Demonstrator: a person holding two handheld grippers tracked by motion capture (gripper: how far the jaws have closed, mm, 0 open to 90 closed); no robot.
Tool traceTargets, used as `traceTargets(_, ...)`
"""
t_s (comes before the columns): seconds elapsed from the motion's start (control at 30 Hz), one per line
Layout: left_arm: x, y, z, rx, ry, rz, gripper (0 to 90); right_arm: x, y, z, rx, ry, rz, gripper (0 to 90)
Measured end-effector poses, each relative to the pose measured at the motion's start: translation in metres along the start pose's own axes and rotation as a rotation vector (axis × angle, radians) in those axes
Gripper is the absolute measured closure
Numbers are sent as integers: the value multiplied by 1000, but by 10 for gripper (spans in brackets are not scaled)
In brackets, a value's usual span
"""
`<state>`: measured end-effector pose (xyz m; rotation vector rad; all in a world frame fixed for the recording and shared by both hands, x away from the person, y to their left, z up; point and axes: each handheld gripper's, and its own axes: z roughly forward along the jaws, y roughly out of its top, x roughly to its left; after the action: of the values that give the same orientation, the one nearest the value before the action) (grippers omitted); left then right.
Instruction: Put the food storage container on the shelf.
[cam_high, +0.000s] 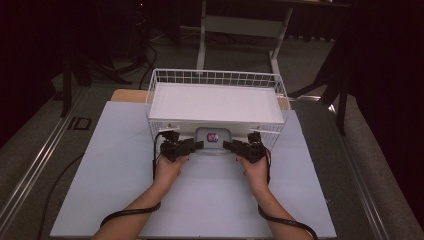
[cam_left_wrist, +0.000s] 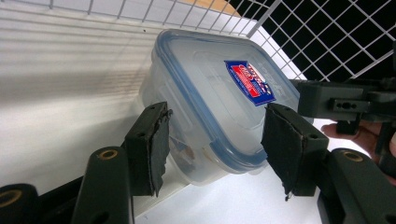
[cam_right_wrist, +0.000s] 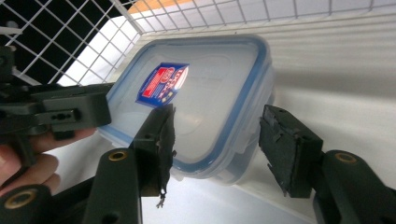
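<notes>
The table (cam_high: 120, 165) carries a wire basket (cam_high: 215, 80) at its far middle. A lidded container (cam_high: 213, 139) stands against the basket's near wall, outside it, on the table surface. The left gripper (cam_high: 196, 146) lies at the container's left side and the right gripper (cam_high: 229, 146) at its right side, each pointing inward. Both hands sit nearer the table's front edge, behind their grippers. A table frame (cam_high: 240, 25) stands on the floor beyond the basket.

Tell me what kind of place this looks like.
Probably a lab or studio set up for recording, not a home. A white work board lies on a carpeted floor with dark curtains behind, desk legs stand beyond, and cabled grippers work at a plastic container beside a wire basket.
</notes>
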<state>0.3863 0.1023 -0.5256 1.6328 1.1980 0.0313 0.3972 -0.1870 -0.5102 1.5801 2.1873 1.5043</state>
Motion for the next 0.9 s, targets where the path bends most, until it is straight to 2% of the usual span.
traceTargets(0.07,0,1,-3,-24,-5,2,373,2,0,-1,2,-9,-4,453)
traceTargets(0.1,-2,1,-6,-41,5,4,373,3,-1,-2,-15,-10,-40,453)
traceTargets(0.13,-2,1,-8,-48,-5,13,372,4,-2,-3,-24,-19,-60,451)
traceTargets(0.17,-2,1,-10,-50,-13,20,363,5,-2,-6,-22,-31,-63,451)
traceTargets(0.2,-2,1,-13,-48,-7,39,346,6,-3,-7,-25,-37,-68,451)
traceTargets(0.23,-2,0,-15,-51,-15,56,341,7,-3,-9,-32,-35,-79,451)
traceTargets(0.27,-2,-1,-17,-51,-27,75,314,9,-4,-12,-26,-38,-69,451)
traceTargets(0.3,-4,-2,-19,-50,-25,86,294,10,-4,-14,-32,-46,-93,451)
traceTargets(0.37,-6,-5,-24,-66,-28,105,263,13,-5,-18,-35,-47,-109,451)
traceTargets(0.4,-6,-5,-24,-66,-28,105,262,13,-5,-18,-35,-47,-109,451)
traceTargets(0.43,-9,-8,-28,-69,-58,130,258,16,-6,-24,-40,-40,-117,451)
traceTargets(0.47,-10,-9,-29,-69,-74,137,229,17,-7,-25,-43,-42,-120,452)
traceTargets(0.53,-13,-12,-32,-52,-77,173,129,22,-9,-29,-43,-30,-126,451)
traceTargets(0.63,-14,-13,-34,-40,-75,183,93,26,-12,-30,-37,-22,-139,451)
traceTargets(0.67,-20,-17,-41,-34,-74,220,24,31,-15,-30,-28,-17,-149,452)
traceTargets(0.73,-25,-21,-47,-40,-83,270,24,35,-19,-29,-18,-4,-161,453)
traceTargets(0.77,-25,-21,-47,-40,-83,270,24,35,-19,-29,-18,-4,-161,453)
traceTargets(0.8,-31,-27,-55,-64,-44,336,24,40,-22,-27,-8,-2,-177,461)
traceTargets(0.87,-33,-29,-57,-58,-44,337,24,42,-24,-26,-5,-2,-181,484)
traceTargets(0.9,-36,-34,-62,-46,-62,340,24,44,-27,-25,-2,-4,-188,511)
